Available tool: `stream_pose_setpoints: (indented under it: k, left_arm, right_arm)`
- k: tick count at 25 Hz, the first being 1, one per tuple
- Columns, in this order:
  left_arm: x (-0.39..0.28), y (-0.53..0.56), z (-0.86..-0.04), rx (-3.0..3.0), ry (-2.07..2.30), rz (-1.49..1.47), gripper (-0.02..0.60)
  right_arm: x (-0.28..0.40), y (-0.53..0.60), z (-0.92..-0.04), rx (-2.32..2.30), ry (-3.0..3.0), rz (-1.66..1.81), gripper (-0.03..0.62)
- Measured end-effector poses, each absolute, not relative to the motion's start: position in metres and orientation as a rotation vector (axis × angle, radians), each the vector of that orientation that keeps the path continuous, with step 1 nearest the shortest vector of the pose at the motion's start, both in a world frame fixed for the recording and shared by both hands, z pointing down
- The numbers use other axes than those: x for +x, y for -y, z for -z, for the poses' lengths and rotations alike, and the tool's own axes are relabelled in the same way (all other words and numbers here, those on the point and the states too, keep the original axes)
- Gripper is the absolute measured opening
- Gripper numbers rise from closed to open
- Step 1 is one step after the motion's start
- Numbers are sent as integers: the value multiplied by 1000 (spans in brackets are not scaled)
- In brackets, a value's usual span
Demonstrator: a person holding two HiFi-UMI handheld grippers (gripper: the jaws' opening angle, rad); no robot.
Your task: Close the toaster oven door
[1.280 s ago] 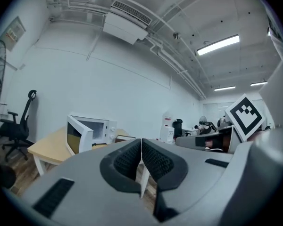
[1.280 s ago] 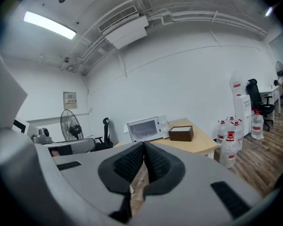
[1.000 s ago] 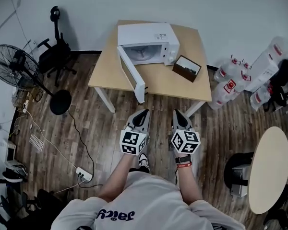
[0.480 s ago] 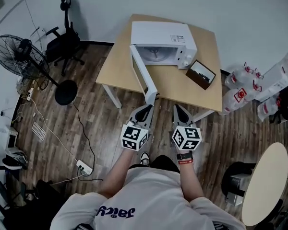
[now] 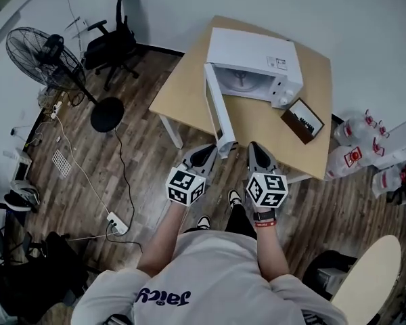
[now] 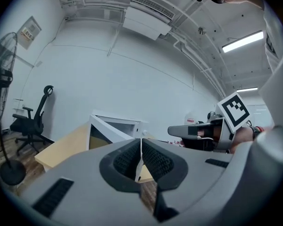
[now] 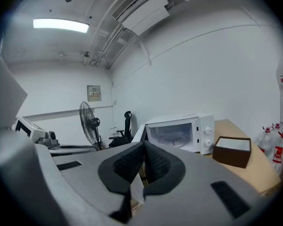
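A white toaster oven (image 5: 257, 56) stands on a light wooden table (image 5: 183, 93), its door (image 5: 215, 117) swung wide open toward me. The door's outer end (image 5: 225, 147) sits between my two grippers. My left gripper (image 5: 204, 154) is shut and empty, just left of the door's end. My right gripper (image 5: 256, 149) is shut and empty too, just right of it. In the left gripper view the left gripper (image 6: 141, 142) points at the open door (image 6: 104, 134). The right gripper (image 7: 144, 148) faces the oven (image 7: 179, 132) in the right gripper view.
A dark brown box (image 5: 303, 120) lies on the table right of the oven. A standing fan (image 5: 47, 54) and an office chair (image 5: 115, 36) are at the left. Water bottle packs (image 5: 379, 151) sit at the right, a round table (image 5: 362, 286) at the lower right. Cables and a power strip (image 5: 117, 223) lie on the floor.
The person has walked toward the table. Both grippers have come forward with them and now flank the end of the open door. Both stayed shut.
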State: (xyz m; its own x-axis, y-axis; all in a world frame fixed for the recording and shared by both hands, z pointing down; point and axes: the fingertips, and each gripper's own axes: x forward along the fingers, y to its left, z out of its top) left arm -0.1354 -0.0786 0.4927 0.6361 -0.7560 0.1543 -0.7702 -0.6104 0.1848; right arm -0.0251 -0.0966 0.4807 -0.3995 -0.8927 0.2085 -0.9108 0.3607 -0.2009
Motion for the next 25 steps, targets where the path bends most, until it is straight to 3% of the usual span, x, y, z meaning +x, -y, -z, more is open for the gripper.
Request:
stream_pose_setpoints:
  k: [5, 12, 25]
  left_arm:
    - [-130, 100, -508, 2624, 1209, -167, 25]
    - [-128, 114, -536, 2642, 1118, -282, 80]
    - [-108, 119, -578, 2678, 897, -371, 264]
  right_arm:
    - [-22, 131, -483, 1612, 2565, -465, 0]
    - [-18, 159, -496, 1542, 2574, -498, 0]
    - [-13, 177, -517, 1503, 2555, -555, 0]
